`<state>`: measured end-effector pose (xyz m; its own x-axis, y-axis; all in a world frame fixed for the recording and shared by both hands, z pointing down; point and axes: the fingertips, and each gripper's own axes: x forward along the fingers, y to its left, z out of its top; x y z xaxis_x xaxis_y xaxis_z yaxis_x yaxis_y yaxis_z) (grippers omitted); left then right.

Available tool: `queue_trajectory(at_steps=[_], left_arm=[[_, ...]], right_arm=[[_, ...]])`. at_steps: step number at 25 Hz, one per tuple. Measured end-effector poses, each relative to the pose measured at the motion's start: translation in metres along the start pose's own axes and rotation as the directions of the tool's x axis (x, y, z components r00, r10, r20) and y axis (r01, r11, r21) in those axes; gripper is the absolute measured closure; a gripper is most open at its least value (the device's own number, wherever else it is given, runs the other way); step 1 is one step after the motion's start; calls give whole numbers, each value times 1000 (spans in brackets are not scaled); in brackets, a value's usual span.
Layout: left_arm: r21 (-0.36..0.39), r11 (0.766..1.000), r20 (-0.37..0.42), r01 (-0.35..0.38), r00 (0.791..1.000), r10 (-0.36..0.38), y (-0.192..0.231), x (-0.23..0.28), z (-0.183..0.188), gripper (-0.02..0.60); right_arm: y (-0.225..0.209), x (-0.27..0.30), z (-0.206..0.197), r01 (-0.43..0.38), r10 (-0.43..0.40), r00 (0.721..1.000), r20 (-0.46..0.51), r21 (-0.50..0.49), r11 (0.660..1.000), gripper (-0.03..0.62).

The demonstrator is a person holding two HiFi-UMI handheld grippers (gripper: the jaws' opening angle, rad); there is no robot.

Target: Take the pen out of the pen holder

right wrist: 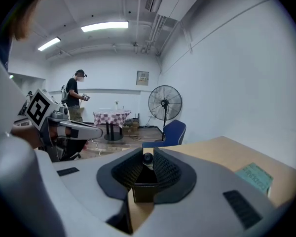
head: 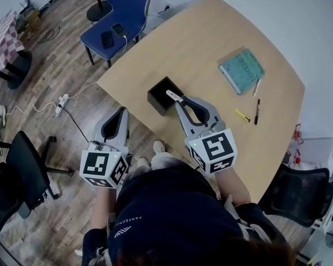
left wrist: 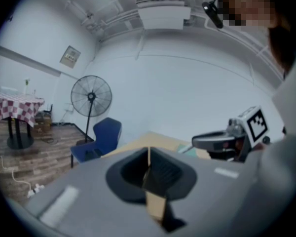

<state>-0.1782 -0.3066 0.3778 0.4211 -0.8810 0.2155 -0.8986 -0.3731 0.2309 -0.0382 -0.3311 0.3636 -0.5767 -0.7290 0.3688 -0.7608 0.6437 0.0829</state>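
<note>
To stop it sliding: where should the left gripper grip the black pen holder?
Probably its wall nearest the table edge, over the rim from above, one jaw inside, one outside. The pen holder is an open square box with thin upright walls; that wall faces the left gripper, clear of the pen in the right gripper.

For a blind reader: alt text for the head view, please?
From above, the right tongs grip a white pen just over a black pen holder on a wooden table; the left tongs hang shut, off the table's edge.
</note>
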Motion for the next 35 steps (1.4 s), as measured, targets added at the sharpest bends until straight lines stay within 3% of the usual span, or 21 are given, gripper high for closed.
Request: queue_trajectory(at_steps=[16,35], left_arm=[[27,1000,40,-13,999,12,0,-17,13,574],[37,999,21,-31,999,31,12,-21,10,574]], right_arm=[[-18,-47,17,104,-110,986,123,55,993,537],[-40,-66,0,224,-233,968,94,97,970,537]])
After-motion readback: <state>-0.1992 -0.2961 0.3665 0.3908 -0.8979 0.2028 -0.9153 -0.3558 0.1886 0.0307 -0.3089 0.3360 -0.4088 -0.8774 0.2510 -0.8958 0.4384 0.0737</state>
